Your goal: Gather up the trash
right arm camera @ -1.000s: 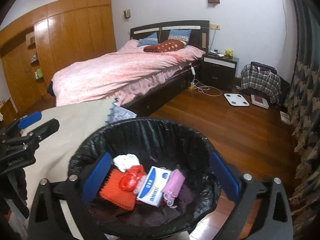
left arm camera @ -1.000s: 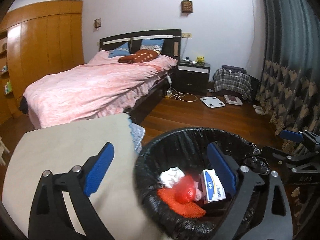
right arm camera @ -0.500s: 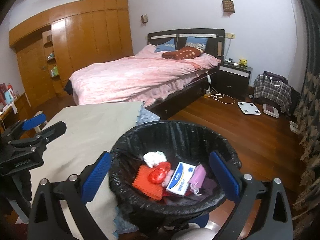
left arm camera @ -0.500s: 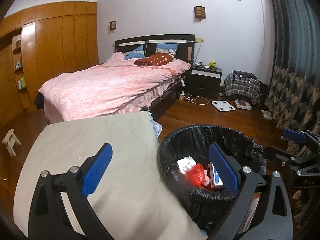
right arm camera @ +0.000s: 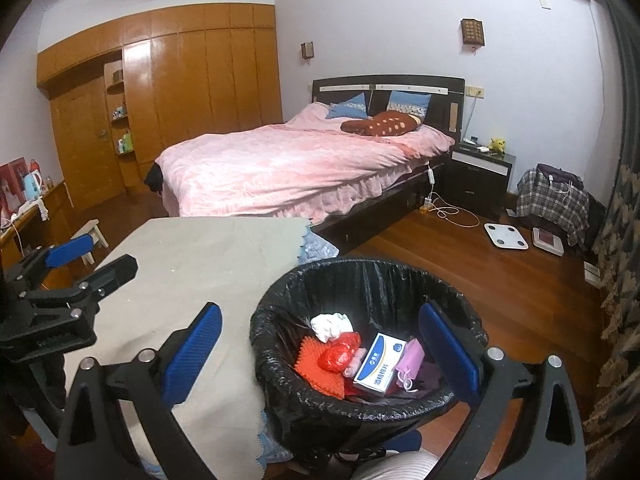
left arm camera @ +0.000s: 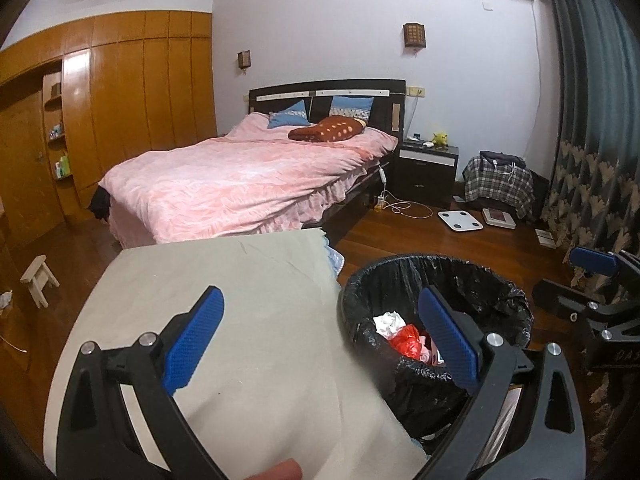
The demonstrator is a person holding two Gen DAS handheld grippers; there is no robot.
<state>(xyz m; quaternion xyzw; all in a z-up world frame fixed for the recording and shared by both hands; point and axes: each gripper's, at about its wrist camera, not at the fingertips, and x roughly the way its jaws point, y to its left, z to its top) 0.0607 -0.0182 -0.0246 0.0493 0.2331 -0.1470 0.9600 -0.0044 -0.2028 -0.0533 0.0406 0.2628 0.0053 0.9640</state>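
One trash bin [right arm camera: 368, 360], lined with a black bag [left arm camera: 496, 300], stands on the wooden floor [right arm camera: 500, 280] just right of a table covered with a beige cloth [left arm camera: 248, 312]. Inside it the right wrist view shows six pieces of trash that can be told apart: one crumpled white tissue [right arm camera: 331, 325], one red spiky mat [right arm camera: 318, 368], one red plastic wrapper [right arm camera: 340, 354], one white-and-blue box [right arm camera: 380, 364], one pink pouch [right arm camera: 412, 358] with a cord, and a small pink roll [right arm camera: 354, 362] between wrapper and box. Something dark lies under the pouch; what it is cannot be told.

There are two grippers. The left gripper [left arm camera: 320, 332] hangs over the near right edge of the table with its blue-padded jaws spread wide, one finger above the cloth and the other above the bin's near rim; nothing lies between them and they touch nothing. The right gripper [right arm camera: 320, 348] hovers over the bin, jaws equally wide apart and empty, straddling the bin's opening.

Farther off stand one bed [right arm camera: 300, 168] with a pink cover, two blue pillows and one brown spotted cushion [right arm camera: 380, 124], one dark nightstand [right arm camera: 478, 172], and two flat scales on the floor, one white [right arm camera: 506, 236].
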